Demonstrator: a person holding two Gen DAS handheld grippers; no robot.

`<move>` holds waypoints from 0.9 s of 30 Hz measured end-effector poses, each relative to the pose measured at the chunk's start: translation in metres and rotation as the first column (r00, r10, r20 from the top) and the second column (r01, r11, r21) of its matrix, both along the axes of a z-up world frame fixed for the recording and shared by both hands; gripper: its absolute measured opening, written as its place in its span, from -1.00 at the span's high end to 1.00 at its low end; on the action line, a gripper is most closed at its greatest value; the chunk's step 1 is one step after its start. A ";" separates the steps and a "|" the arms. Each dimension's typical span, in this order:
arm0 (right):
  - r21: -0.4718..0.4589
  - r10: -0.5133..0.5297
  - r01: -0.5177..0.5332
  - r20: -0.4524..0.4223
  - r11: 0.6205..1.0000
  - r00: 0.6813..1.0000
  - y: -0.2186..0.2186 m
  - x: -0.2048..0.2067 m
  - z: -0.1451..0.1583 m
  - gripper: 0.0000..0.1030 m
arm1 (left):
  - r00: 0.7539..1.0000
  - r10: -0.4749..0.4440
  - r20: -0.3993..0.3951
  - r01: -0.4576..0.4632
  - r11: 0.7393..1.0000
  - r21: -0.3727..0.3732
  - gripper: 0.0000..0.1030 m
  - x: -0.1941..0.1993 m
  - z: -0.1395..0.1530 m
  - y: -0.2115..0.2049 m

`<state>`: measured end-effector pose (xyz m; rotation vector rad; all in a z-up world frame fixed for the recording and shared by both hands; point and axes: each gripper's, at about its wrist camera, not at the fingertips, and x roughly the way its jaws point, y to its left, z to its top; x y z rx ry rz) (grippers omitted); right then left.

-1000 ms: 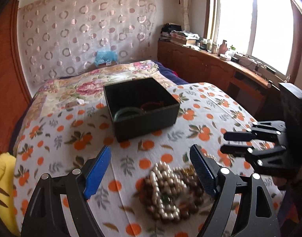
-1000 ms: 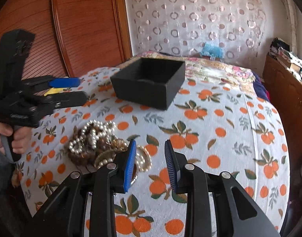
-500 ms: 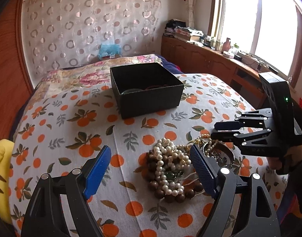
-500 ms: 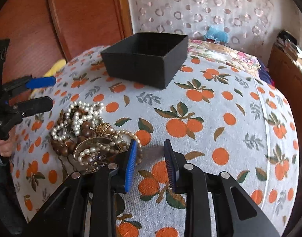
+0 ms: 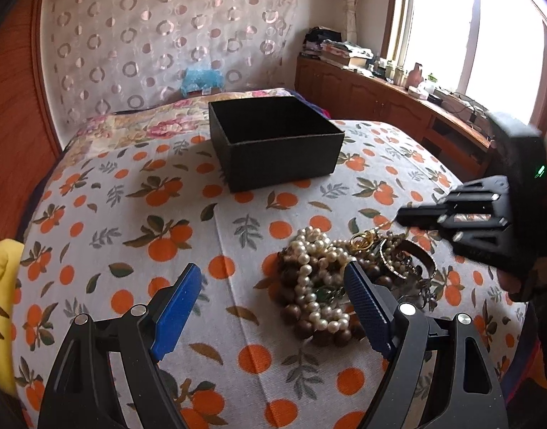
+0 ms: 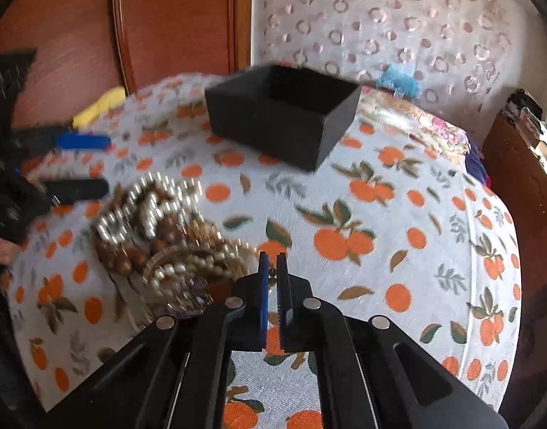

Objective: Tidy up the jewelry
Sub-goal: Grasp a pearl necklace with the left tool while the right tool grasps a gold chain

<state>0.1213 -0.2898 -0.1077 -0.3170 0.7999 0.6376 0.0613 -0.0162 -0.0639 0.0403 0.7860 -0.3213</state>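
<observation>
**Right tongs pinch a thin gold chain at the edge of the jewelry pile**

Left wrist view: The left gripper (image 5: 273, 296) has its blue fingers wide apart and holds nothing. It hangs low over the orange-print cloth (image 5: 130, 221). One blue finger is just beside the jewelry pile (image 5: 330, 279). The pile is a tangle of white pearl strings, brown wooden beads, a gold chain (image 5: 366, 239) and a dark bangle (image 5: 409, 257). The right gripper (image 5: 402, 216) comes in from the right side, with its tip over the gold chain. The black box (image 5: 273, 143) sits farther back on the cloth, well apart from the pile. From this low angle the inside of the box is hidden, so I cannot tell what is in it.

Right wrist view: This picture is blurry. The right gripper (image 6: 271, 268) has its fingers almost together, with a small bead or link of the chain between them. I think it is clamped on the gold chain. The pile (image 6: 159, 228) is just to the left of the tips.

How far along: Most of the jewelry is in the pile, so a lot is left to do.

Room to move: Bare cloth lies between the pile and the box, so the way there is open. The box walls are tall, so the chain must go up and over the rim. The chain may drag other pieces with it. The cloth drops off at the near and right edges.
</observation>
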 end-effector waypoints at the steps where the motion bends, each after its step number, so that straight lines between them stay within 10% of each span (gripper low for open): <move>1: 0.020 -0.005 0.004 0.015 1.000 1.000 -0.002 -0.002 0.008 0.91 | 1.000 -0.002 -0.004 0.002 1.000 -0.006 -0.52 0.000 -0.001 0.001; 4: 0.049 -0.010 0.008 0.049 0.999 0.999 -0.004 -0.005 0.025 0.91 | 1.000 -0.019 -0.012 0.018 0.999 -0.028 -0.52 0.001 0.000 0.002; 20: 0.148 -0.031 0.008 0.153 0.989 0.988 -0.011 -0.014 0.083 0.91 | 0.991 -0.096 -0.090 0.090 0.994 -0.068 0.86 0.034 -0.012 -0.016; 27: 0.177 -0.041 0.005 0.201 0.984 0.979 -0.013 -0.021 0.107 0.91 | 0.993 -0.111 -0.025 0.110 0.992 -0.068 0.87 0.023 0.009 -0.019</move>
